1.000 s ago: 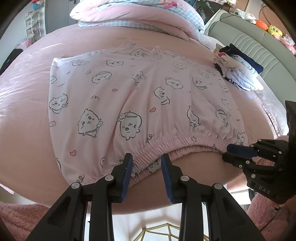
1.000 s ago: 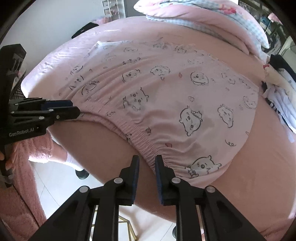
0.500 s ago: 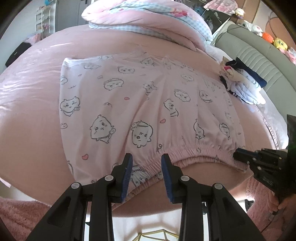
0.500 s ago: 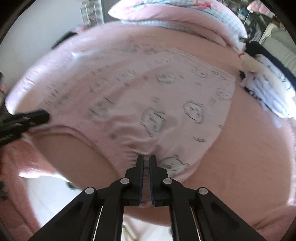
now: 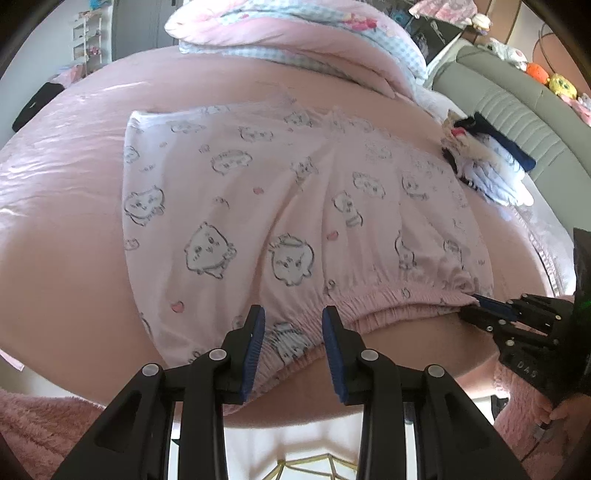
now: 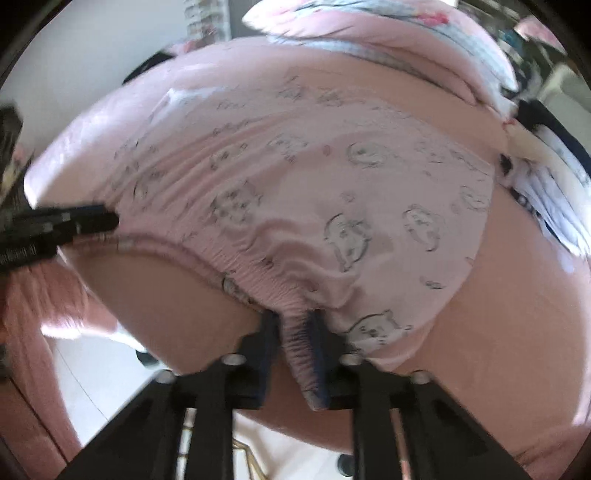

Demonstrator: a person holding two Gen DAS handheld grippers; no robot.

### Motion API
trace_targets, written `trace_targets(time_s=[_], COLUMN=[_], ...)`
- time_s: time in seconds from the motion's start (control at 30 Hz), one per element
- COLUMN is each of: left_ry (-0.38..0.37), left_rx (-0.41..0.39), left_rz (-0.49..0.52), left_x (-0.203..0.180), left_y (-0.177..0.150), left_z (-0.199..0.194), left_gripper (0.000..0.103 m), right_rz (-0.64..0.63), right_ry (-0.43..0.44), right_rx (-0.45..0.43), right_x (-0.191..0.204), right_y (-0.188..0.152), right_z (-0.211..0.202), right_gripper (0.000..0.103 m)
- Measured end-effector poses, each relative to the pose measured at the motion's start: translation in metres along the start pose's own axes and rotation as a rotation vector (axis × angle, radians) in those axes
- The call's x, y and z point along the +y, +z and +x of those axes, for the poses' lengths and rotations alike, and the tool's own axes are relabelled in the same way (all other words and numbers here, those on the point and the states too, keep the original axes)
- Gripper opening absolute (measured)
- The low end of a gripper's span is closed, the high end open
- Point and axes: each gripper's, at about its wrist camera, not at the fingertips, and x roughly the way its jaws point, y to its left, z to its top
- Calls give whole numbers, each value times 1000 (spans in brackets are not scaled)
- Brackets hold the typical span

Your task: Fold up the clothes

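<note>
Pink pyjama bottoms (image 5: 295, 206) printed with cartoon animals lie flat on the pink bed (image 5: 66, 221). Their elastic waistband (image 5: 399, 299) runs along the bed's near edge. My left gripper (image 5: 293, 332) is open, with the left end of the waistband between its blue pads. My right gripper (image 6: 293, 332) is shut on a bunched piece of the waistband near the right corner of the bottoms (image 6: 314, 192). The left wrist view shows the right gripper (image 5: 480, 304) at the waistband's right end. The right wrist view is blurred and shows the left gripper (image 6: 99, 221) at the waistband's left end.
A pile of dark blue and white clothes (image 5: 487, 166) lies on the bed at the right, close to the bottoms. A bunched pink and checked duvet (image 5: 295, 29) fills the back. A grey padded headboard (image 5: 517, 96) stands at the far right. Fluffy pink sleeves (image 5: 37, 424) and pale floor (image 6: 92, 369) lie below the bed edge.
My right gripper has closed in on the waistband and shut on it, bunching the fabric. My left gripper has moved forward over the waistband's left end and stays open.
</note>
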Motion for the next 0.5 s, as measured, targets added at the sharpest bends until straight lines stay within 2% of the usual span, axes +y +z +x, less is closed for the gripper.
trace_targets(time_s=[0.13, 0.23, 0.37, 0.43, 0.5], left_ry=[-19, -6, 10, 10, -1], left_rx=[-12, 28, 90, 134, 149], left_rz=[-6, 24, 64, 90, 109], left_x=[-1, -4, -8, -10, -12], left_y=[6, 2, -6, -9, -6], left_z=[2, 11, 23, 20, 13], left_gripper=[29, 29, 30, 31, 32], right_rz=[30, 44, 51, 38, 39], right_ry=[-11, -49, -70, -52, -19], right_rx=[-34, -38, 23, 69, 103], right_x=[-6, -11, -19, -19, -18], right_y=[1, 3, -4, -9, -10], right_z=[-10, -11, -6, -2, -2], right_gripper=[5, 5, 4, 4, 14])
